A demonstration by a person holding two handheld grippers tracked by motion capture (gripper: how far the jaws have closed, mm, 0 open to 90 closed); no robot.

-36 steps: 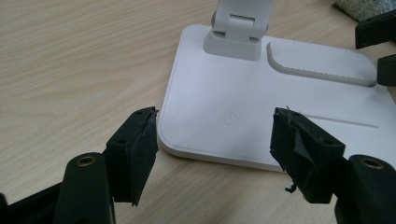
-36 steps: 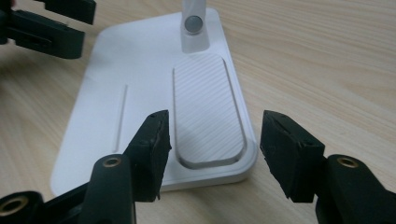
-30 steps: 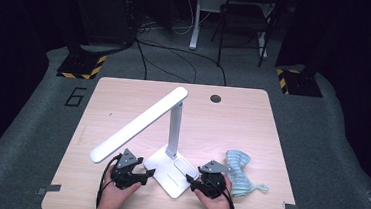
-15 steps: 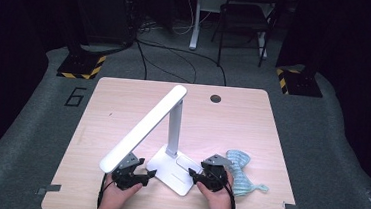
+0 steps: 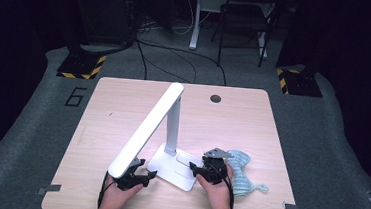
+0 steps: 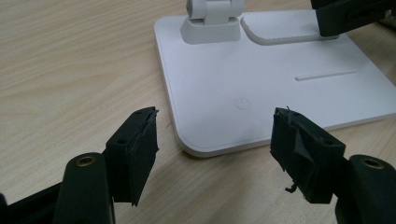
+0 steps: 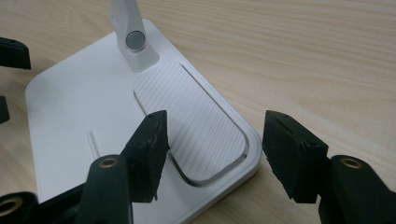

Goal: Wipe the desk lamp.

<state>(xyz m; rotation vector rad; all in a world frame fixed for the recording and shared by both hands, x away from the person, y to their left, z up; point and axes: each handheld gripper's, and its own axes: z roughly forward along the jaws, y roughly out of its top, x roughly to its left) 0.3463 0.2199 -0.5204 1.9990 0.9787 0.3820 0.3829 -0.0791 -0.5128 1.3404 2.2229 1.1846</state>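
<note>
The right gripper hangs with its jaws apart and nothing clamped; they have just been opening, and the corner of the lamp base with its ribbed pad lies below and between them. The left gripper also stands wide open, with the near edge of the base and its power mark just ahead of its tips. In the high view the lamp head slopes down over the left gripper, and a blue cloth lies just beside the right gripper on its outer side.

The step in hand looks like adjusting the lamp while steadying its base. Next, the left gripper likely needs to rise to the head's low end and close on it.

Since a second ago the head has swung steeper, its low end nearer the left gripper, and the right gripper has shifted a little toward the cloth.
</note>
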